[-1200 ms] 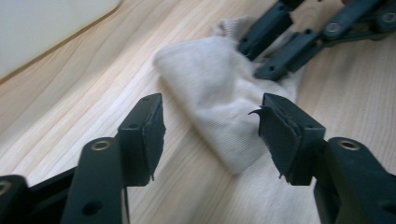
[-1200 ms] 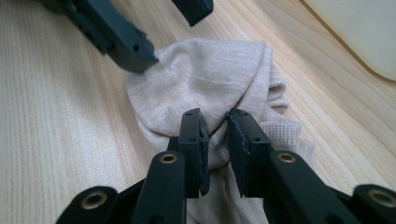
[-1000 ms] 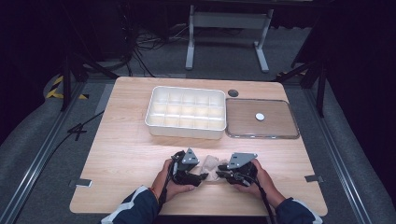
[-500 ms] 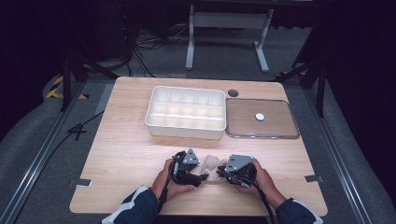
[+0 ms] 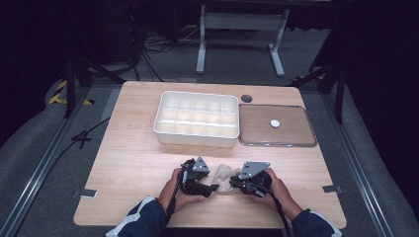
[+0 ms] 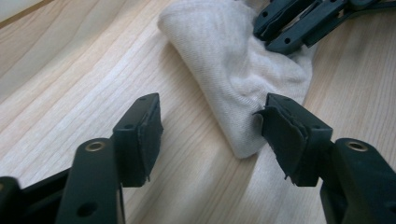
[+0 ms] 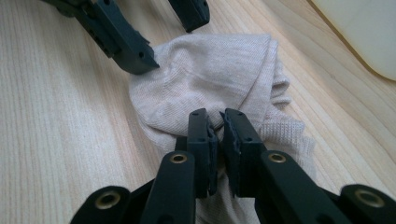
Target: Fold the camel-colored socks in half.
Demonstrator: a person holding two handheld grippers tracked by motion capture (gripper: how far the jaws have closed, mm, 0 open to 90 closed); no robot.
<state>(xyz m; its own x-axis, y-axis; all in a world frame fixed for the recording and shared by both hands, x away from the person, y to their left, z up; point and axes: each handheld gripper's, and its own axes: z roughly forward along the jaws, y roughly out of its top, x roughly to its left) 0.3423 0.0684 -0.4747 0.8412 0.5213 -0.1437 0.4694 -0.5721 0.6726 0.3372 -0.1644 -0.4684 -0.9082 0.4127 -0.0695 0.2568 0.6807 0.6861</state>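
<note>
A beige knitted cloth (image 5: 223,176) lies crumpled on the wooden table (image 5: 133,163) between both hands. My left gripper (image 6: 210,126) is open, its jaws having just drawn in slightly; one pad touches the cloth's (image 6: 233,70) edge and the other rests over bare wood. My right gripper (image 7: 217,126) faces it and is shut on a fold of the cloth (image 7: 210,79), its jaws having just been closing on it. From above, the left gripper (image 5: 212,184) and right gripper (image 5: 234,182) point at each other across the cloth.
A white tray (image 5: 196,140) with several compartments stands at the table's middle back. Right of it lies a flat clear lid (image 5: 296,132) carrying a small white disc (image 5: 275,123). A dark round spot (image 5: 246,98) sits behind. The front table edge is close below the hands.
The right hand has edged slightly toward the cloth. The left hand has kept still, and the cloth stays between the two grippers.
</note>
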